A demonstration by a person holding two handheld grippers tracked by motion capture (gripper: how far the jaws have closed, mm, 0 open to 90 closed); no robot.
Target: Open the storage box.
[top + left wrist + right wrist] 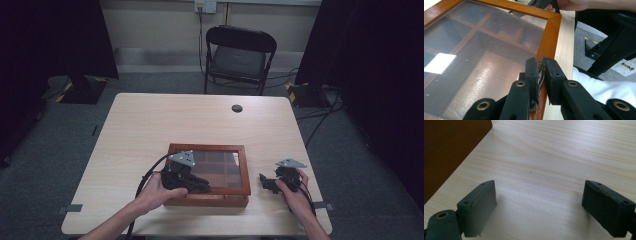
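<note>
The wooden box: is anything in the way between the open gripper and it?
Nothing visible. The right gripper stands open over bare table, with the wooden box just off to its side. The left gripper is shut on the box's metal latch.

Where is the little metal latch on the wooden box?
In the left gripper view, the latch sits on the front edge of the wooden box, pinched between the left gripper jaws, beside the glass lid.
</note>
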